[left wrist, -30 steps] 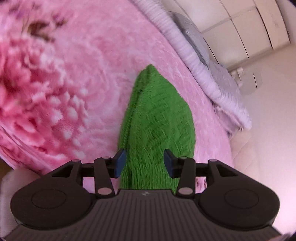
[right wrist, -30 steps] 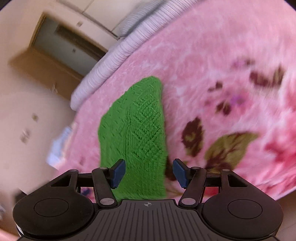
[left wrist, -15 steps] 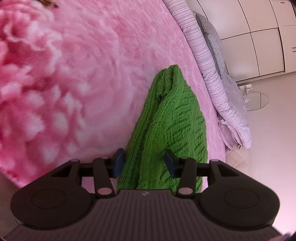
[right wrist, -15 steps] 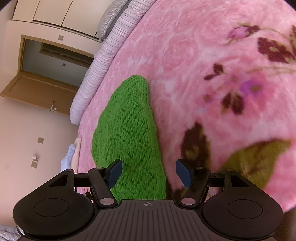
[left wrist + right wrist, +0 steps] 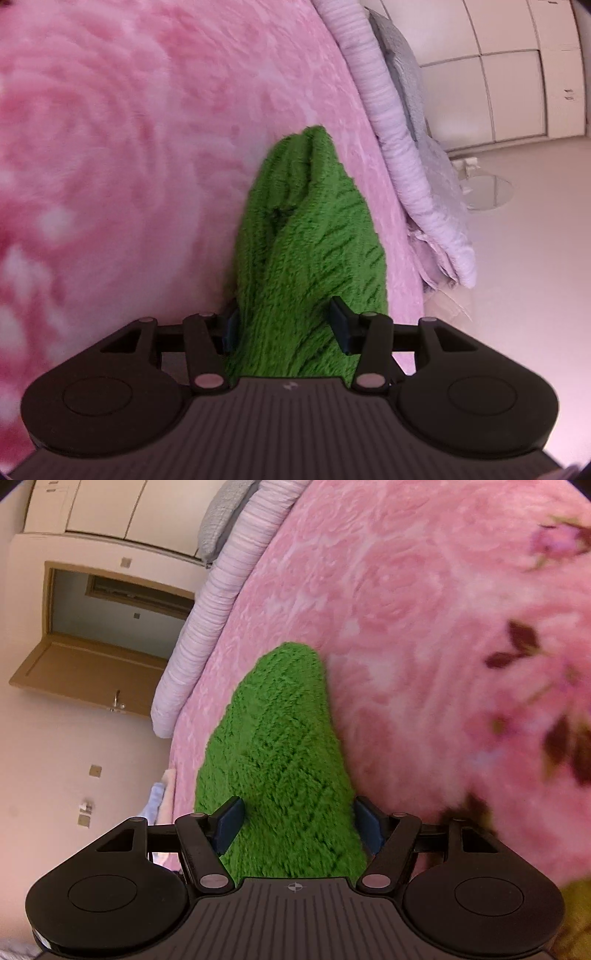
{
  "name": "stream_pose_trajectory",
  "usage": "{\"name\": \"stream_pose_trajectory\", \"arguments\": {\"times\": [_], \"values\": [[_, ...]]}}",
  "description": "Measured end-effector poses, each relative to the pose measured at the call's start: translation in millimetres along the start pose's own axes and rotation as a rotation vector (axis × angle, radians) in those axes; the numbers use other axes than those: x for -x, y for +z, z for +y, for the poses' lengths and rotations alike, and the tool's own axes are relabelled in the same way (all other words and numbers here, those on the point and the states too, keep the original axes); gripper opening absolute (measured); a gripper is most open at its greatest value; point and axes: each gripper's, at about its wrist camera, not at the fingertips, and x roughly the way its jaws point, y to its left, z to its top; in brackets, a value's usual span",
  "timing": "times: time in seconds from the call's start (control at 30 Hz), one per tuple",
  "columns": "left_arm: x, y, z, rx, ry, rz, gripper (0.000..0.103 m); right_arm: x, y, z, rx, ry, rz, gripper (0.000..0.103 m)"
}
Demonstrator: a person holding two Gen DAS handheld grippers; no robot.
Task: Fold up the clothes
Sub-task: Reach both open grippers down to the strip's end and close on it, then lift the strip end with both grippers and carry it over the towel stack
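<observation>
A green knitted garment point(image 5: 306, 243) lies on a pink floral blanket point(image 5: 110, 147) near the bed's edge. In the left wrist view it runs away from me, bunched and creased, and fills the gap between the fingers of my left gripper point(image 5: 286, 325). In the right wrist view the same green garment point(image 5: 280, 753) passes between the fingers of my right gripper point(image 5: 297, 825). Both grippers have their blue pads set wide apart with the knit between them. I cannot tell whether the pads press on the cloth.
A rolled lilac quilt point(image 5: 399, 140) and a grey pillow point(image 5: 402, 74) lie along the bed's far edge. Beyond it are white cupboard doors point(image 5: 517, 74) and the floor. The right wrist view shows an open wooden door point(image 5: 96, 664) and the quilt point(image 5: 207, 627).
Both grippers have moved in closer over the garment, which now fills the gaps between the fingers. The garment looks more bunched and creased in the left wrist view.
</observation>
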Motion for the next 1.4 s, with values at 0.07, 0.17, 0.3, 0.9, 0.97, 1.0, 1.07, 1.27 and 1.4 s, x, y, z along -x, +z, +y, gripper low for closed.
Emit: {"name": "stream_pose_trajectory", "arguments": {"times": [0.07,0.17,0.3,0.9,0.97,1.0,1.07,1.27,1.4], "values": [[-6.9,3.4,-0.4,-0.009,-0.019,0.017,0.039,-7.1,0.7,2.1,0.034,0.006,0.007,0.069],[-12.0,7.9,-0.7,-0.034,-0.041,0.038,0.030,-16.4,2.6,5.9,0.094,-0.003,0.033,0.056],[-13.1,14.1,-4.4,-0.086,-0.046,0.073,0.025,-18.8,9.3,0.0,0.063,-0.007,0.074,0.036],[113.9,106.3,-145.4,0.002,0.048,-0.044,0.018,-42.0,85.0,201.9,0.029,-0.003,0.259,0.030],[140.8,118.1,-166.5,-0.003,0.061,-0.098,0.018,-51.0,90.4,231.4,0.041,0.038,0.282,0.030],[153.1,122.4,-174.2,-0.003,0.066,-0.125,0.018,-56.6,91.1,245.6,0.052,0.055,0.294,0.030],[180.3,130.4,-184.5,-0.002,0.069,-0.180,0.018,-68.8,91.0,273.5,0.076,0.089,0.318,0.030],[253.9,169.9,-178.1,0.015,0.067,-0.292,0.018,-124.7,60.5,348.2,0.150,0.151,0.380,0.030],[306.8,212.8,-144.3,0.019,0.070,-0.318,0.018,-179.1,20.2,391.7,0.167,0.166,0.396,0.031]]}}
